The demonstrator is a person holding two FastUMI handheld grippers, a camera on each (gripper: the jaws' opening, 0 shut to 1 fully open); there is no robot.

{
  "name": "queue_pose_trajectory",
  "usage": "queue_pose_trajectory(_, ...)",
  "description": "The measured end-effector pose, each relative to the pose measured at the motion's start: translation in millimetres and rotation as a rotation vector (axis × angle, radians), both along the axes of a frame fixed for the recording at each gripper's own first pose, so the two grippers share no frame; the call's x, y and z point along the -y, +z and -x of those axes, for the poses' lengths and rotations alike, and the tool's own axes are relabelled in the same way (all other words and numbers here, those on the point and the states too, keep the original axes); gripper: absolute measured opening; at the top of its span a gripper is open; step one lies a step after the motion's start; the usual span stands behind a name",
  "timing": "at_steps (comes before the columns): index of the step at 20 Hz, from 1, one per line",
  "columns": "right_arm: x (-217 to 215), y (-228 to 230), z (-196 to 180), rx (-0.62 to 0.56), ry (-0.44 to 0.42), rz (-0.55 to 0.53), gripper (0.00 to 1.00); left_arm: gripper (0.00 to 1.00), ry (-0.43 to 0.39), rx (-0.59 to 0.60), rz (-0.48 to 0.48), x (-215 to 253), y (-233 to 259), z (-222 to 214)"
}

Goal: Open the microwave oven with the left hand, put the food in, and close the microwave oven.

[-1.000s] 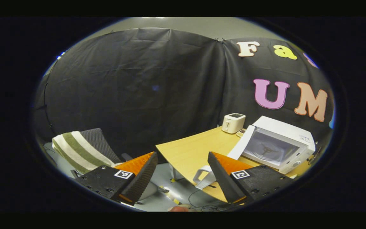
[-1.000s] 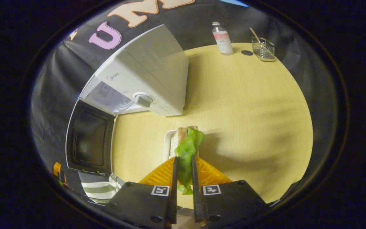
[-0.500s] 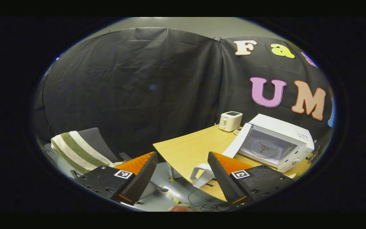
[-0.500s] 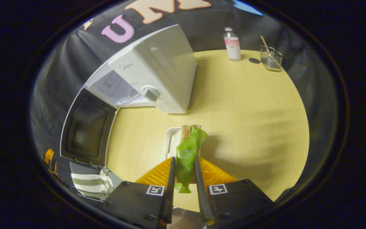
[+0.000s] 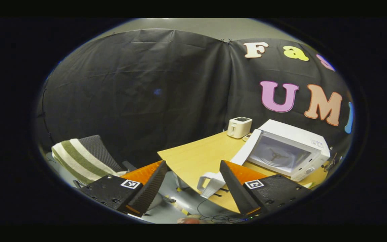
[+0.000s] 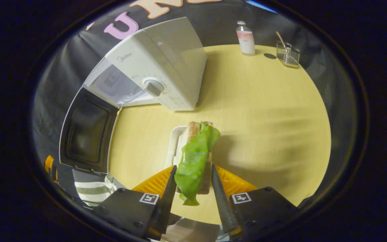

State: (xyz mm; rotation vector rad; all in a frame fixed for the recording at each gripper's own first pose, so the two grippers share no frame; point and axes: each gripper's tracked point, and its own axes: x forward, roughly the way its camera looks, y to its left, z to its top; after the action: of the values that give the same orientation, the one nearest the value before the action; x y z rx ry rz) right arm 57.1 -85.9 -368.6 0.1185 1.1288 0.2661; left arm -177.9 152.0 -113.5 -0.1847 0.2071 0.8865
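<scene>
The white microwave (image 6: 166, 67) stands on the yellow table (image 6: 264, 117) with its door (image 6: 86, 131) swung wide open to the left. A sandwich (image 6: 197, 148) with a green lettuce leaf sits upright between the fingers of my right gripper (image 6: 193, 167), in front of the microwave; both fingers lie against its sides. A white plate edge (image 6: 172, 144) shows just left of it. In the left gripper view the microwave (image 5: 291, 148) is far off to the right, its cavity bare. My left gripper (image 5: 192, 163) hangs open off the table's corner, holding nothing.
A toaster (image 5: 239, 127) stands behind the microwave. A white handled object (image 5: 208, 183) sits at the table's near corner. A chair with a striped cloth (image 5: 76, 158) is to the left. A bottle (image 6: 245, 37) and a wire basket (image 6: 287, 53) stand at the far edge.
The right gripper's jaws have spread wider around the sandwich, which now looks broader. The left gripper has drifted slightly, so the microwave sits a little further left in its view.
</scene>
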Motion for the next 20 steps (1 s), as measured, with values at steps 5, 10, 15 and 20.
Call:
queue_pose_trajectory(5,-7,0,-4,-0.038,-0.054,-0.097,0.45,0.97,-0.017,0.000,-0.006,6,2,-6)
queue_pose_trajectory(10,-12,14,-3,-0.024,-0.079,-0.170,0.42,0.97,-0.024,0.002,-0.014,8,6,-11)
queue_pose_trajectory(15,-13,39,-3,0.030,-0.108,-0.235,0.36,0.97,-0.039,0.021,-0.021,6,14,-19)
queue_pose_trajectory(20,-38,81,4,0.106,-0.158,-0.388,0.36,0.97,-0.076,0.053,-0.043,-5,23,-37)
